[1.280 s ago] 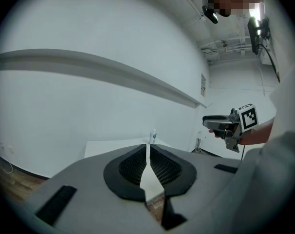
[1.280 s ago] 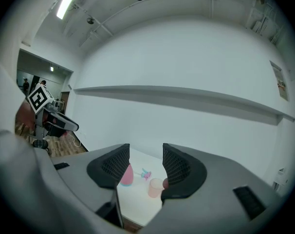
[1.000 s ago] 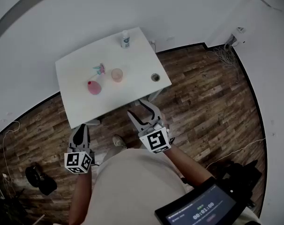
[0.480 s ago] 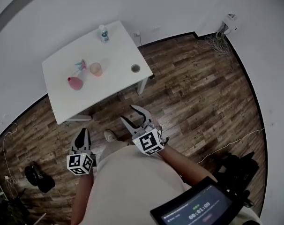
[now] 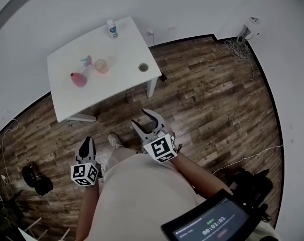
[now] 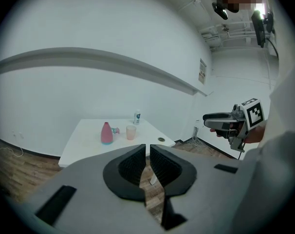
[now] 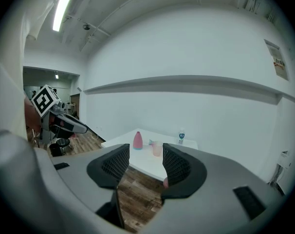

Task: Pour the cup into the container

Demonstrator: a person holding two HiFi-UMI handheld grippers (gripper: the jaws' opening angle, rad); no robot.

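Observation:
A white table (image 5: 127, 51) stands ahead by the wall. On it are a translucent pink cup (image 5: 101, 66) and, to its left, a pink vase-shaped container (image 5: 78, 79). Both grippers hang over the wooden floor, well short of the table's front edge. My left gripper (image 5: 86, 145) is shut with nothing in it; in its own view the left gripper (image 6: 148, 147) points at the cup (image 6: 131, 132) and container (image 6: 106, 133) far off. My right gripper (image 5: 149, 121) is open and empty; the right gripper (image 7: 146, 151) frames the cup (image 7: 157, 149) and container (image 7: 138, 140) in the distance.
A small white bottle (image 5: 112, 29) stands at the table's far edge, a small round thing (image 5: 143, 67) near its right edge, a teal-and-pink item (image 5: 86, 61) behind the container. Cables (image 5: 237, 40) lie by the right wall. Dark gear (image 5: 34, 177) sits on the floor at left.
In the head view the table has shifted up and left, away from the grippers. Both grippers now sit further from its front edge. Neither pair of jaws has changed.

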